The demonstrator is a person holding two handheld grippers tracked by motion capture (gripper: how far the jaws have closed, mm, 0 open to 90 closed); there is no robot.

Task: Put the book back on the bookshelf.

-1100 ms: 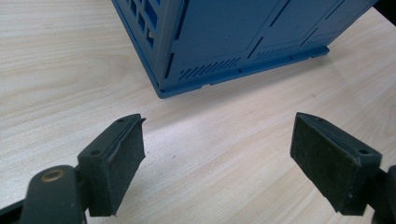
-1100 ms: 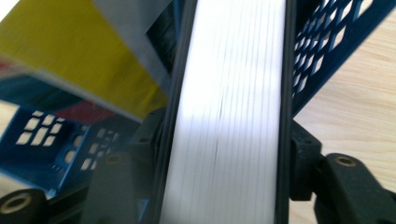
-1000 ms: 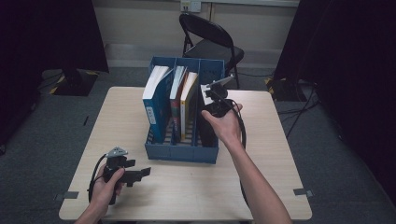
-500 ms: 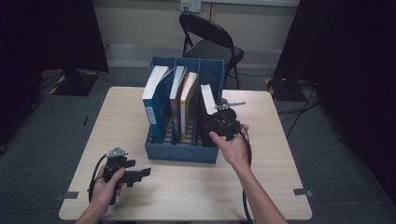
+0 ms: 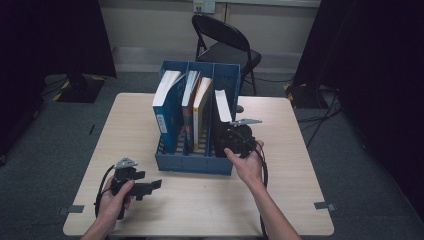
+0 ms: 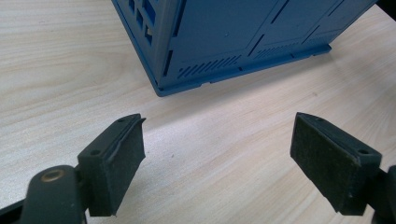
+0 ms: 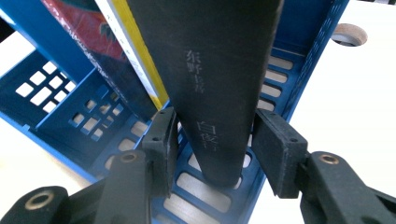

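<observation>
Black book [image 7: 212,93] stands spine-out in the rightmost bay of the blue file rack [image 5: 195,162], directly between the pads of the right gripper [image 7: 212,151], with a yellow-edged book [image 7: 135,60] leaning just to its left in the next bay; the right gripper [image 5: 235,140] sits at the rack's near right corner in the high view. Biggest risk, as I judge it: the rack is light and open-fronted, so a pull on the book that drags rather than lifts could slide or tip the whole rack toward the gripper, since the left gripper [image 5: 150,185] is well apart from it and steadies nothing. Next: the hold is low on the spine, near the book's bottom edge, so the tall upper part could swing and lean against the divider beside it, or twist out of the pads. Smaller still: the smooth dark cover may slip if the pads bear on the rounded spine alone. As for the jaws, the right pair stands narrowly apart, flanking the spine; its left pad [image 7: 163,140] looks to be touching or nearly touching the cover, the right pad a shade off, and I cannot tell whether they truly clamp it. The left gripper [image 6: 219,154] has its jaws spread wide over the bare table [image 6: 56,60], holding nothing, the rack's corner ahead of it
</observation>
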